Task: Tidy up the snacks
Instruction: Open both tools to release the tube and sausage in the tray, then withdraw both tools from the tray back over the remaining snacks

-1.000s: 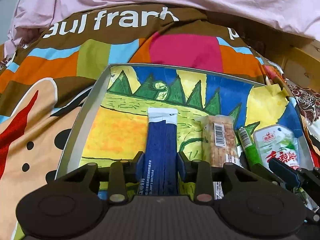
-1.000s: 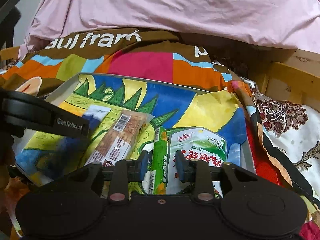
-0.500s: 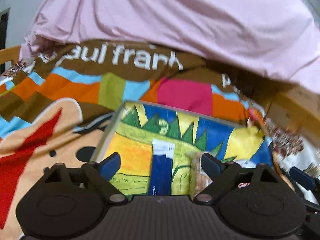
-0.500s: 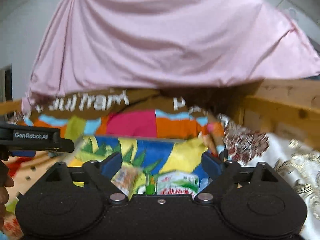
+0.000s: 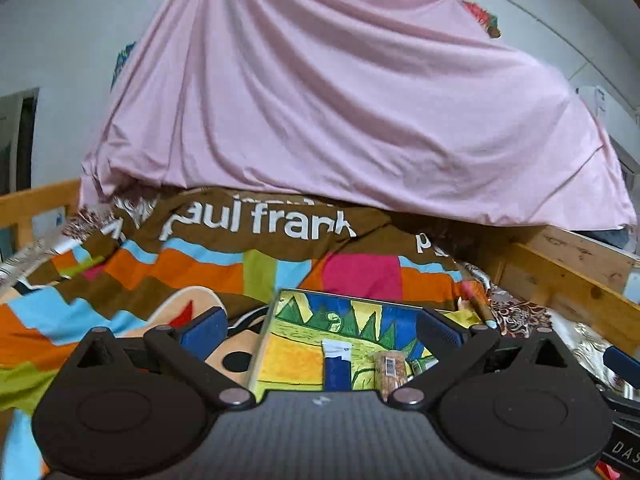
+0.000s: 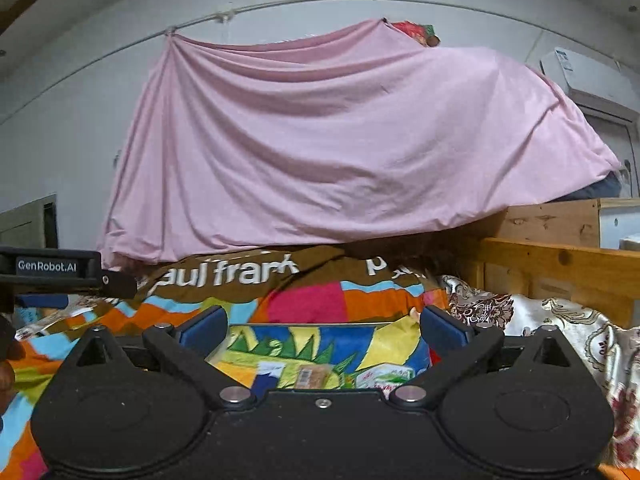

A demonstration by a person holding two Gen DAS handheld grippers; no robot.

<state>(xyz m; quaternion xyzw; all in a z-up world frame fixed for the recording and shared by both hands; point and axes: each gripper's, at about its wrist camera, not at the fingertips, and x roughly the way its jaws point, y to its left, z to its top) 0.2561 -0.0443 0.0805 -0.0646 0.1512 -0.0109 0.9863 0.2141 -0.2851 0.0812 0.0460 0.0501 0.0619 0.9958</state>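
Clearly both grippers, left gripper (image 5: 320,330) and right gripper (image 6: 322,328), stand wide apart and empty. Below and between the fingers, the snacks lie side by side in the tray (image 5: 266,332): blue packet (image 5: 337,368), barcoded bar (image 5: 390,370). Reaching in nearly blind could nudge neighbours together. Beyond, the blanket (image 5: 256,224) reads "paul frank"; the other gripper's side says "GenRobot.AI".

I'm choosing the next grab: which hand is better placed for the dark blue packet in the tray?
Left, probably. In the left view the blue packet lies almost centred between the open left tongs. In the right view it sits left of centre of the open right tongs.
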